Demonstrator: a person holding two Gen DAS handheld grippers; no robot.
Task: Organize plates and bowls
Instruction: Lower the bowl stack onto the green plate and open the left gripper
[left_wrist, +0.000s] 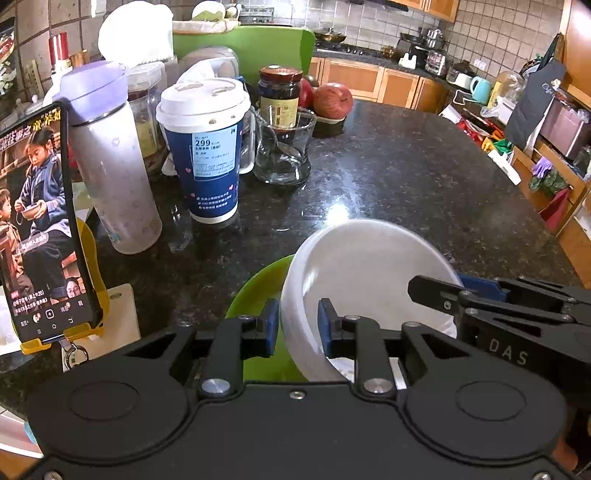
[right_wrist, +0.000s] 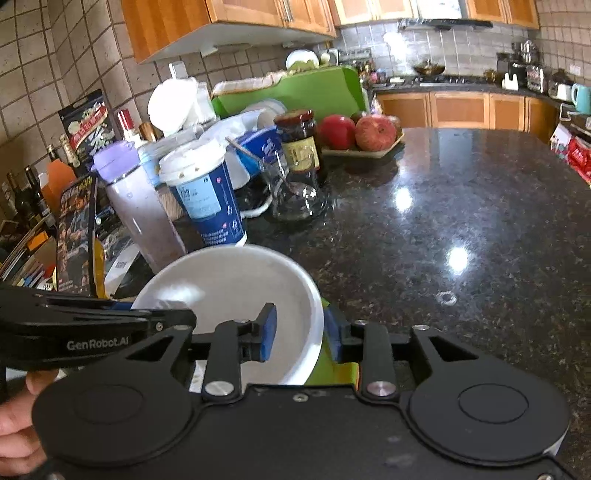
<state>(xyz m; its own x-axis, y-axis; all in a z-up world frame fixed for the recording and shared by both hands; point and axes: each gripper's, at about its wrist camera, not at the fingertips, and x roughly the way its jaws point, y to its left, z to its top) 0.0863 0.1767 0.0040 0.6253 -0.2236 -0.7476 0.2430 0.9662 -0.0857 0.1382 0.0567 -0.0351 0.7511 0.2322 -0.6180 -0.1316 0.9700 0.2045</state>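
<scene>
On speckled black granite counter (right_wrist: 461, 206), wood-cabineted kitchen

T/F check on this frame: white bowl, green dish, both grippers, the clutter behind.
1. The white bowl sits over a green dish. True.
2. The left gripper straddles the bowl's rim, pads standing off it. True.
3. The right gripper is nowhere near the bowl. False: its pads sit on either side of the rim.
4. The blue paper cup has no lid. False: a white lid covers it.
5. Red apples lie in a tray at the back. True.
6. The countertop is white. False: dark speckled stone.
</scene>
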